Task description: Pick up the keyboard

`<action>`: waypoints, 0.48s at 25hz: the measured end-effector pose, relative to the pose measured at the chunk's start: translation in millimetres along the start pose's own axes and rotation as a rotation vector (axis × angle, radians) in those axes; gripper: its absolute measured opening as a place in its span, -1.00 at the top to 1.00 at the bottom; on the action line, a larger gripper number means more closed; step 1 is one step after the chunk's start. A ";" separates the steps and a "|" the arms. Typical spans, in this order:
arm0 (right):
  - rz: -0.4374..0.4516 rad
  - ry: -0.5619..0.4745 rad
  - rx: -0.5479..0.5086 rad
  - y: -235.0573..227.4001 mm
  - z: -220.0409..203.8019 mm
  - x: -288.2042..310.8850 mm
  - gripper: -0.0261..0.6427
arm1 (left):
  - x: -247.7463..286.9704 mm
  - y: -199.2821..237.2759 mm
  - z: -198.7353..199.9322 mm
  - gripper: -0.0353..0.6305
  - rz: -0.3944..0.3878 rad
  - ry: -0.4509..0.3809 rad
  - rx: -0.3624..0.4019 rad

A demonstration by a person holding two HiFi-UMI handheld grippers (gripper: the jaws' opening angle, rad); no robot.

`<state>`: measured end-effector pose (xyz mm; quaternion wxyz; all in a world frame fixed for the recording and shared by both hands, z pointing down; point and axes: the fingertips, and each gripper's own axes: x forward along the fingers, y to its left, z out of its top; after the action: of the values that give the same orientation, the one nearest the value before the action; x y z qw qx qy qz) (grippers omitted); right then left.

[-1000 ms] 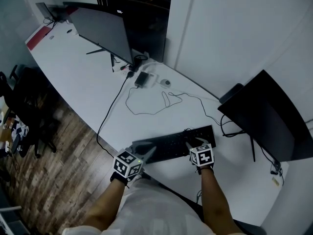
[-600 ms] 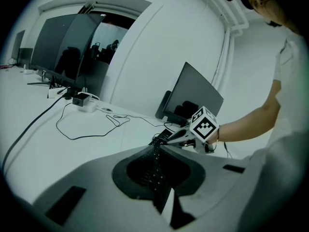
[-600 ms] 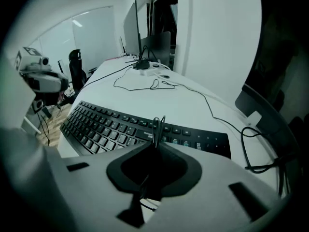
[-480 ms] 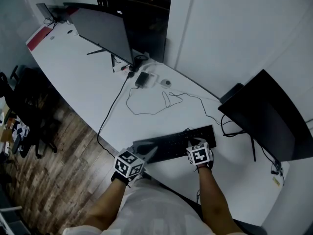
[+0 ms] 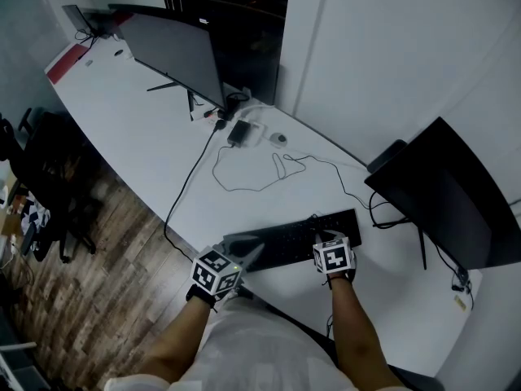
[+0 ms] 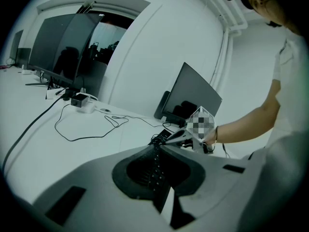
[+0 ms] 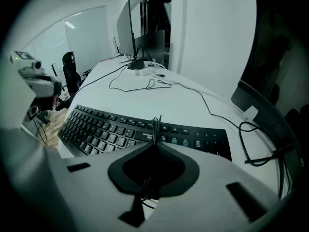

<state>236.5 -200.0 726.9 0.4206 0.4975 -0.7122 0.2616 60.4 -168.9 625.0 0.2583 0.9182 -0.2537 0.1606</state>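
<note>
A black keyboard lies flat near the front edge of the white desk. My left gripper is shut, its tips at the keyboard's left end; rows of keys show through the slit, and I cannot tell whether the pads pinch anything. My right gripper points steeply down over the keyboard's right half. Its jaws have just been closing, and the tips now meet on a thin black cable strand that sticks up between them. In the left gripper view the right gripper is at the keyboard's far end.
One dark monitor stands at the back left and another at the right, with cables trailing from it. A power adapter, a mouse and a looped cable lie mid-desk. An office chair stands on the wooden floor at left.
The right gripper's fingers, spread over the keys a second ago, have come together. The left gripper and the keyboard have not moved.
</note>
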 end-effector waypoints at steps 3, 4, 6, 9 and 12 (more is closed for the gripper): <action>-0.001 -0.005 0.011 1.0 0.4 -1.3 0.86 | -2.2 0.3 0.2 0.80 0.001 0.000 0.001; -0.001 -0.008 0.014 1.1 0.6 -1.7 0.86 | -3.0 0.3 0.0 0.80 0.002 0.000 0.001; -0.002 -0.015 0.016 1.2 1.2 -2.6 0.86 | -4.3 0.2 -0.2 0.80 0.002 -0.001 0.001; -0.003 -0.025 0.022 0.8 1.9 -3.8 0.86 | -5.6 0.0 0.3 0.80 0.002 -0.004 0.002; -0.003 -0.023 0.025 1.0 1.6 -4.0 0.86 | -7.2 -1.8 1.1 0.80 -0.006 -0.006 0.001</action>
<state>235.7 -198.9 722.7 0.4068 0.5068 -0.7127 0.2640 55.7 -165.5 620.4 0.2574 0.9197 -0.2515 0.1573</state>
